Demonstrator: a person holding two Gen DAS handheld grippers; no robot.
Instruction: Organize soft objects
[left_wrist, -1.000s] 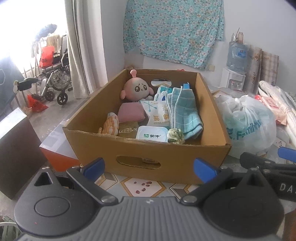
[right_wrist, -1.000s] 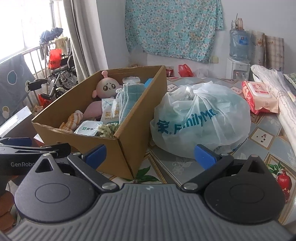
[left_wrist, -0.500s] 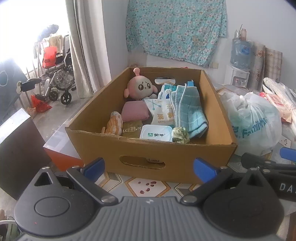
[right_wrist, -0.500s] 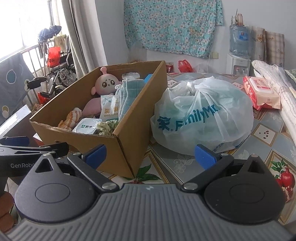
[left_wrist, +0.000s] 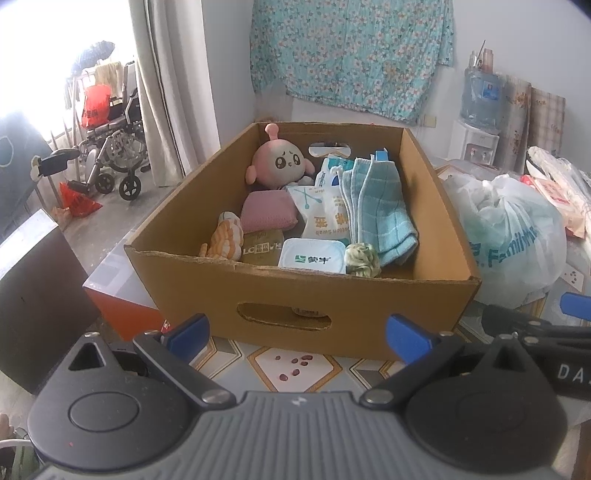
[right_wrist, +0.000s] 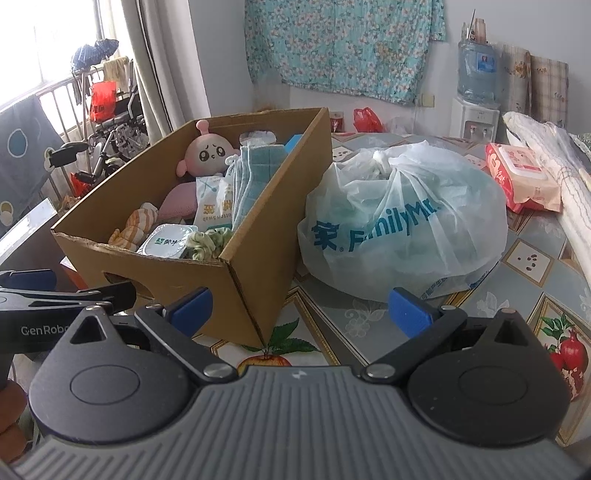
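A cardboard box (left_wrist: 369, 302) stands on the patterned table; it also shows in the right wrist view (right_wrist: 258, 288). It holds a pink plush doll (left_wrist: 280, 162), a pink cushion (left_wrist: 267, 212), folded blue towels (left_wrist: 380, 206), a cotton swab pack (left_wrist: 325, 218), a striped orange soft toy (left_wrist: 225, 240), a green scrunchie (left_wrist: 362, 258) and a white tub (left_wrist: 312, 256). My left gripper (left_wrist: 297, 332) is open and empty, in front of the box's near wall. My right gripper (right_wrist: 299, 310) is open and empty, near the box's right corner.
A tied white FamilyMart plastic bag (right_wrist: 402, 221) lies right of the box. A pink wipes pack (right_wrist: 524, 181) and rolled cloth (right_wrist: 565, 192) lie at the far right. A water dispenser (right_wrist: 474, 92) stands at the back. An orange-white crate (left_wrist: 118, 291) and a dark cabinet (left_wrist: 33, 295) stand left.
Both grippers have drawn back and up a little from the box, so it looks slightly smaller. Both stay open and empty. Nothing in the box has moved.
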